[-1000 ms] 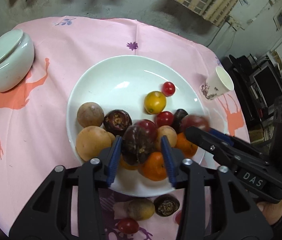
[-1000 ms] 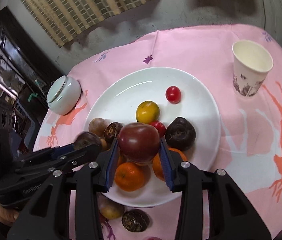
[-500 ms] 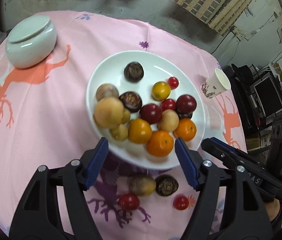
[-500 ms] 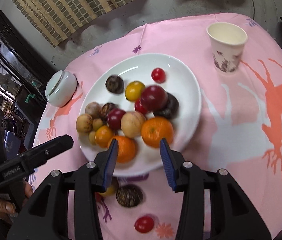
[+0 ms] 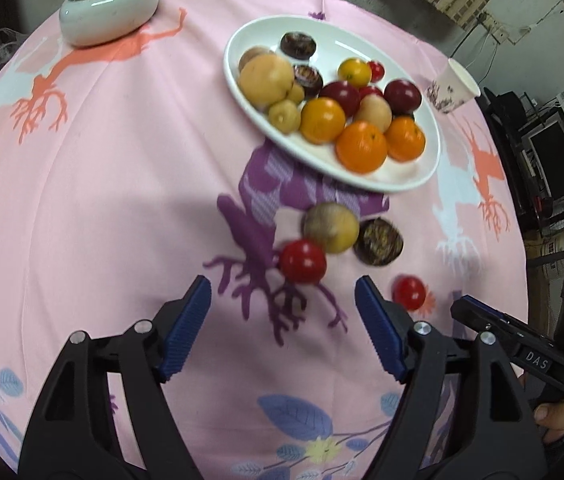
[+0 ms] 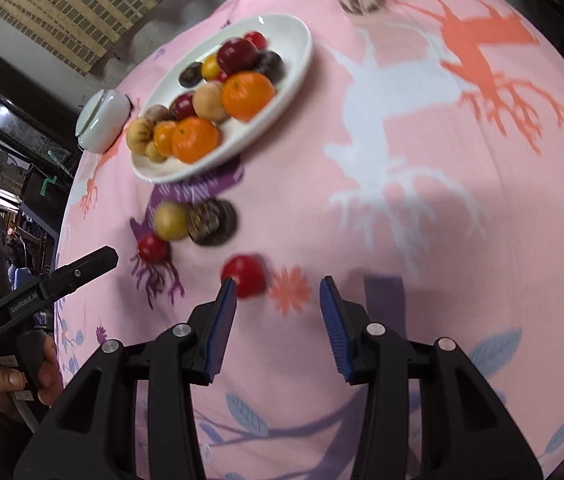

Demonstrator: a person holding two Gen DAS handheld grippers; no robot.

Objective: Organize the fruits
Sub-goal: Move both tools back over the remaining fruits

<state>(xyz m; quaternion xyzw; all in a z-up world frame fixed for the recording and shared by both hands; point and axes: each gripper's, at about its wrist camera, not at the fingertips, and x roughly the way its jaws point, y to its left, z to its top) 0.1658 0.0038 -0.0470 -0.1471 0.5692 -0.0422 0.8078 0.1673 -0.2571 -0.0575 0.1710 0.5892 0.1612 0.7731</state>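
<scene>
1. A lidded white ceramic jar (image 5: pixel 109 2) sits at the far left of the pink tablecloth (image 5: pixel 114 184).
2. The left gripper (image 5: pixel 283 326) has "GenRobot.AI" printed on its side; its jaws have just been opening and stand spread over bare cloth, gripping nothing.
3. The white plate (image 5: pixel 402 178) is piled with oranges, plums and brown fruits.
4. Four loose fruits lie just beside the plate: a cherry tomato (image 5: pixel 303 261), a tan fruit (image 5: pixel 331 227), a dark brown fruit (image 5: pixel 378 241) and a second cherry tomato (image 5: pixel 409 292).
5. The right gripper (image 6: pixel 278 316), labelled "DAS", is released, that second tomato just beyond its left fingertip.
6. A paper cup (image 5: pixel 453 87) stands far right.
</scene>
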